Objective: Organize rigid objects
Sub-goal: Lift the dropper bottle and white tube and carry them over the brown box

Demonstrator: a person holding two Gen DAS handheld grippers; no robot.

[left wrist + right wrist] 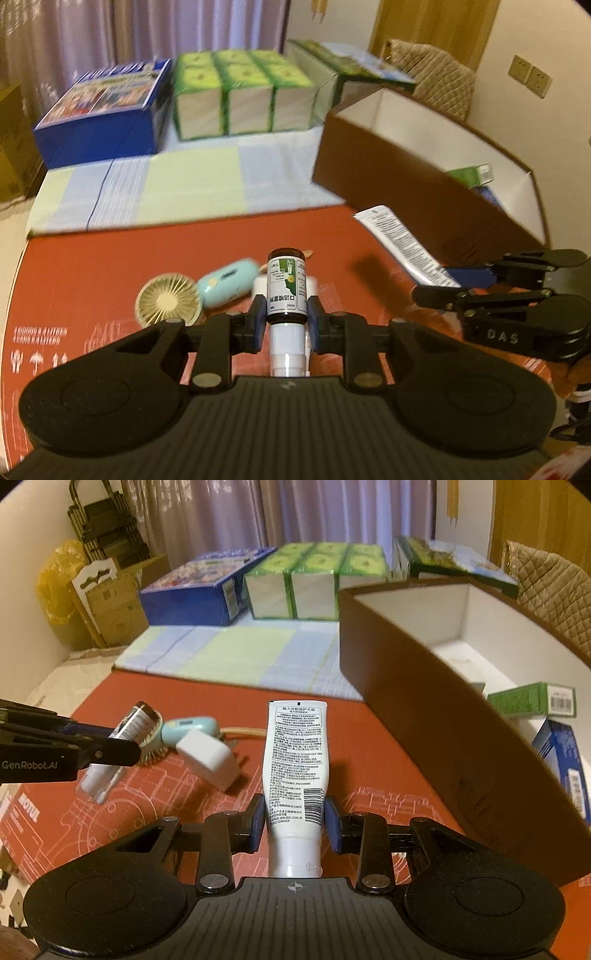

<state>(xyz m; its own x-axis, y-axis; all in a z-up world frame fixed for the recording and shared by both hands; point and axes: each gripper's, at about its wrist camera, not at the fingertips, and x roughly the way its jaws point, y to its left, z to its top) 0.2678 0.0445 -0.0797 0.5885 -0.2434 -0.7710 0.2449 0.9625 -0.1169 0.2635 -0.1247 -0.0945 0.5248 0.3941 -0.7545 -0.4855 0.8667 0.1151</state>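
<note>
Left tongs point(286, 317) clamp a brown spray bottle point(287, 291) at mid-body; right tongs point(294, 818) pinch a white tube point(293, 753) near its cap. Both loads are clear of the desk point(92, 280). Risk: the tube's long end may catch the brown box point(424, 716) wall to its right, twisting it loose.

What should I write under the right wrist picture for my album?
Right gripper holds a white tube over the red mat, beside a brown box.
</note>
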